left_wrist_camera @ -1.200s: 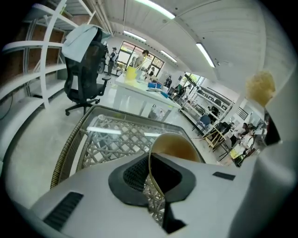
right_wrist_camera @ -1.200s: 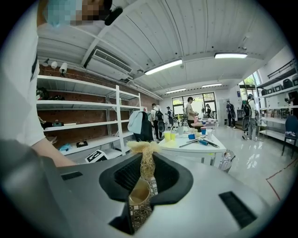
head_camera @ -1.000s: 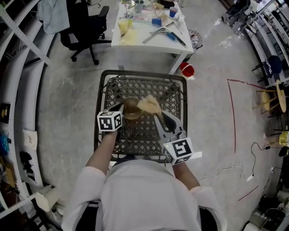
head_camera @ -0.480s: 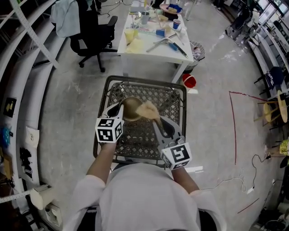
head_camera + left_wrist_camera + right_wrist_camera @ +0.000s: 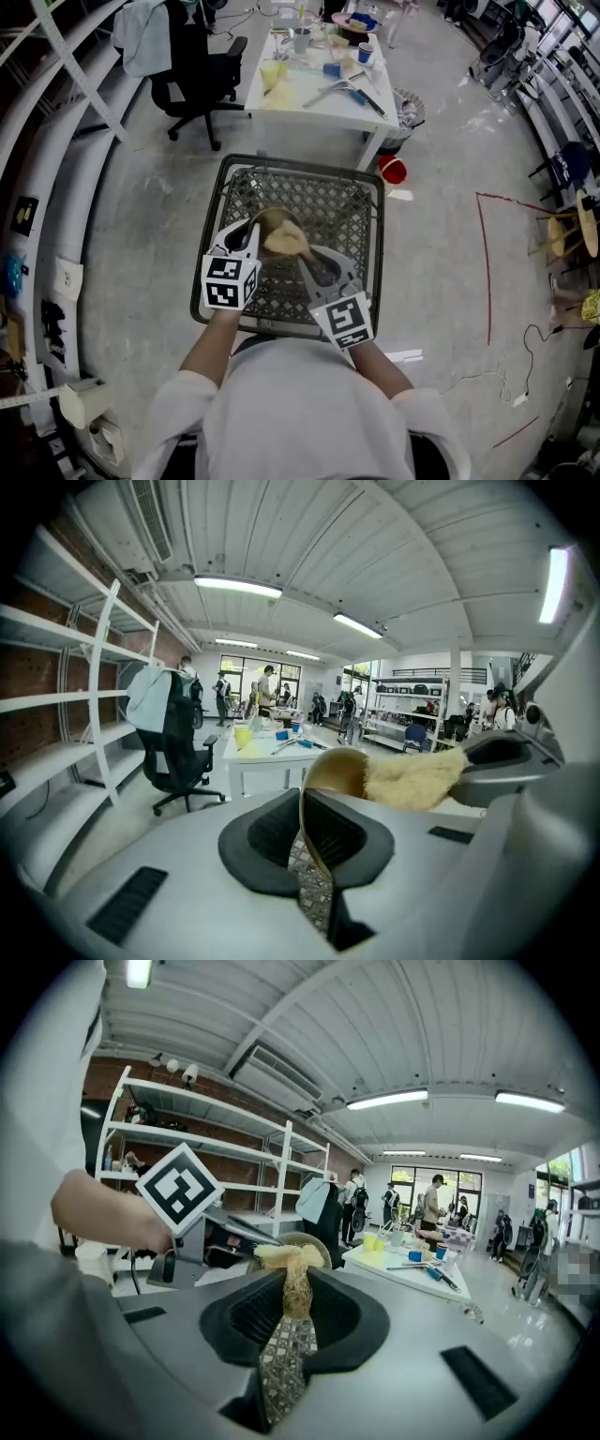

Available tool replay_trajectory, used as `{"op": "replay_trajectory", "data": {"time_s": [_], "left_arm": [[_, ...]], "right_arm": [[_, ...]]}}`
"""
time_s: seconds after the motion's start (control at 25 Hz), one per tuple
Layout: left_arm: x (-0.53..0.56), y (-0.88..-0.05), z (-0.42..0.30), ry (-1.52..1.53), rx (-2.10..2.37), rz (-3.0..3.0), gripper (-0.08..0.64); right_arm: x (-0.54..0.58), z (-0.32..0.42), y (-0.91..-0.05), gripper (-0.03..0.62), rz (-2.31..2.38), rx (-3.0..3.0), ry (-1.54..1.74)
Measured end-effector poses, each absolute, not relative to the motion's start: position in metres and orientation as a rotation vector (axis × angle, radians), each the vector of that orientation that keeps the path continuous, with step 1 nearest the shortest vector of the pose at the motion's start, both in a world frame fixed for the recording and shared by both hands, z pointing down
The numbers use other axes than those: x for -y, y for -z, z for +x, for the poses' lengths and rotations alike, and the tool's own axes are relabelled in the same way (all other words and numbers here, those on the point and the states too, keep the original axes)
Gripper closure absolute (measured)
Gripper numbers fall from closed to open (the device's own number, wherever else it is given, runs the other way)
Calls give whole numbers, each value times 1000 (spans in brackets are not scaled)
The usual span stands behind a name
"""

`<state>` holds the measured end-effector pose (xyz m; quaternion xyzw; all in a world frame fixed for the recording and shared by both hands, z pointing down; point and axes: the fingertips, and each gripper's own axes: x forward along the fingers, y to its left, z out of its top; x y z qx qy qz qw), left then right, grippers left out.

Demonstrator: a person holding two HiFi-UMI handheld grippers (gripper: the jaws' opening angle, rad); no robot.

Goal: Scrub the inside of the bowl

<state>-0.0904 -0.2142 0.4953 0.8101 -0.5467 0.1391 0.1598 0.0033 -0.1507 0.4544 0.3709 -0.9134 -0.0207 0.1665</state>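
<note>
Before you stands the mesh table [image 5: 302, 161], the bowl [image 5: 268, 221] over it in your left gripper [image 5: 251, 232], the pad [image 5: 284, 241] in your right gripper [image 5: 298, 256] at its mouth; behind lies a white table [image 5: 314, 101], chair [image 5: 192, 66] left, bucket [image 5: 393, 170] right of it.

1. This is a large workshop or laboratory hall, not a home.
2. The floor [image 5: 441, 253] is bare concrete, with a red line [image 5: 487, 262] and loose cables [image 5: 469, 356] on it.
3. White metal shelves [image 5: 66, 621] stand along a brick wall [image 5: 37, 672], under long tube lights [image 5: 237, 586] on an arched ceiling [image 5: 375, 546].
4. A white table [image 5: 300, 103] carries tools [image 5: 328, 67] and cups [image 5: 301, 39], with an office chair [image 5: 192, 70] beside it. Several people [image 5: 267, 686] stand farther back.
</note>
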Motion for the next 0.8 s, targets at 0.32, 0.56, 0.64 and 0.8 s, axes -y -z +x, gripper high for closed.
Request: {"op": "replay_trajectory", "data": {"time_s": [0.32, 0.56, 0.64, 0.8], "left_arm": [[198, -477, -83, -380, 1600, 2370, 517], [198, -473, -87, -351, 1612, 2362, 517], [198, -473, -86, -352, 1603, 2367, 517], [198, -474, -82, -366, 1584, 2388, 517]], "right_arm": [[162, 4, -461, 514, 1038, 2445, 169], [146, -7, -471, 514, 942, 2454, 151], [145, -15, -472, 514, 912, 2466, 152], [155, -25, -461, 515, 910, 2479, 200]]}}
